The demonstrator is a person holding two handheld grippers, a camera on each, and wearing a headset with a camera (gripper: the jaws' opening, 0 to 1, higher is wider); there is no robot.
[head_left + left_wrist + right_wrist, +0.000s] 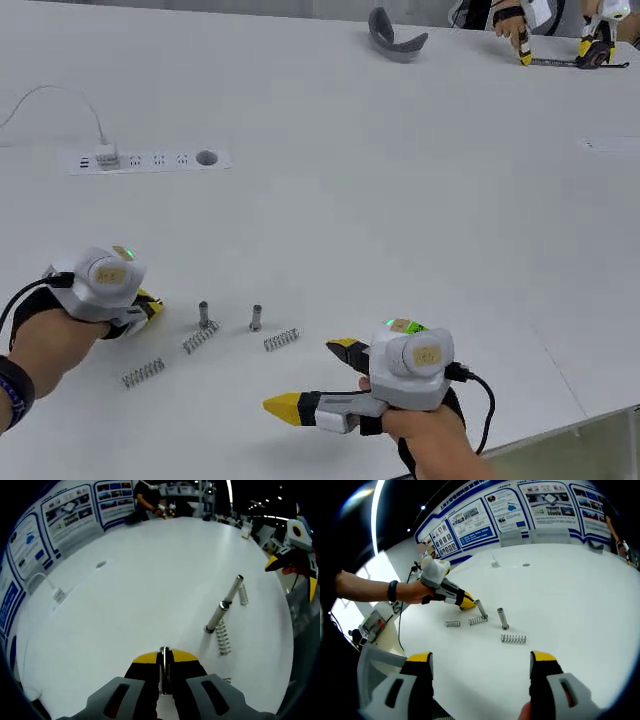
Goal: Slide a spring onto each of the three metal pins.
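Tabletop (400, 220), white and wide, carries everything. Your right gripper (315, 377) hangs over its near edge, with its fingers (420, 660) spread wide apart, nothing between them, and the yellow tips aimed toward the left edge. Your left gripper (148, 306) sits low toward the left edge. Its fingers (147, 659) are closed together on a thin metal rod (163, 672) that stands between the yellow tips. By its look the rod is one of the pins, though little of it shows.

Toward the far left corner a power strip (150, 160) lies flat, with a white plug (107, 155) in it and a cord running off toward the left edge. A grey curved band (385, 35) rests near the far edge.

Between your two grippers, close to the near edge, two pins stand upright and bare. The left pin (204, 314) and the right pin (256, 318) are near each other but apart. Three springs lie flat on the tabletop. The first spring (143, 373) lies nearest the near edge, just beside your left hand. The second spring (200, 337) has one end just beside the left pin's base, and whether it touches I cannot tell. The third spring (281, 340) lies near the right pin, on the side facing your right gripper.
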